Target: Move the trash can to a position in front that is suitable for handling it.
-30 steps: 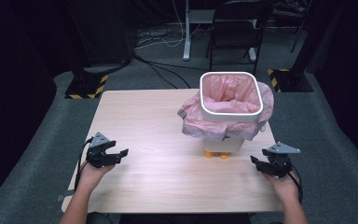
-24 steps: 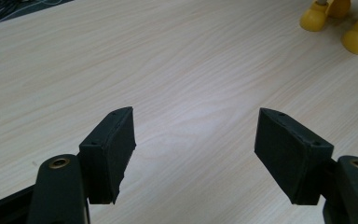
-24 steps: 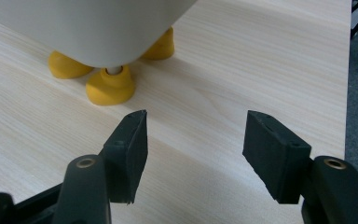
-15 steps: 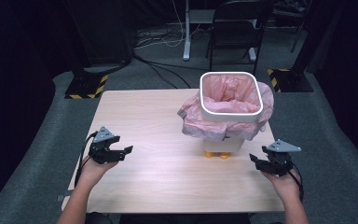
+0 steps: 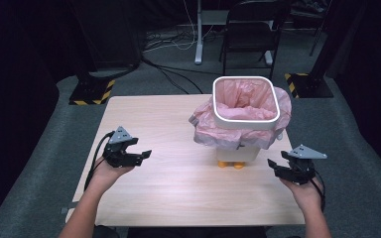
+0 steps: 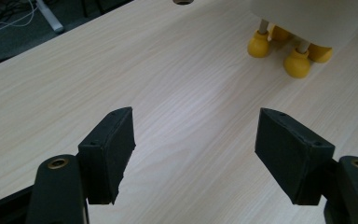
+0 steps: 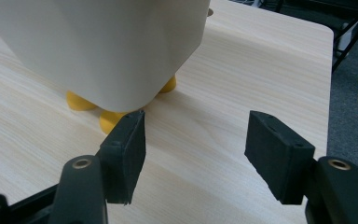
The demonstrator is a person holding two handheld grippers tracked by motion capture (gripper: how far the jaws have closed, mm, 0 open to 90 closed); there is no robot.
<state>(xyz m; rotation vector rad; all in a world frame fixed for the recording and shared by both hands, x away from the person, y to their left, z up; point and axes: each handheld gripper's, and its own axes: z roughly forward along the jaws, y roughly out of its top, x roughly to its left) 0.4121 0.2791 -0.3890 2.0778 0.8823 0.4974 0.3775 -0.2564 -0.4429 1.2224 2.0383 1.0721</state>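
- Left hand-held gripper sits in the person's left hand above the near left part of the table, jaws spread wide with bare wood between them, holding nothing
- Right hand-held gripper rests in the right hand at the near right edge of the table, jaws likewise apart and empty
- Between the two, ahead of them and nearer the right one, stands the white bin on short yellow feet
- From the right hand-held gripper, the bin's cream wall stands close ahead and to its left, with the feet just beyond its left jaw, not touching
- From the left hand-held gripper, the feet lie well ahead and to its right
- Pink bag lines the bin; its edge is folded out under the white rim and hangs over the sides
- Beyond the table, a dark chair and cables lie on the grey floor
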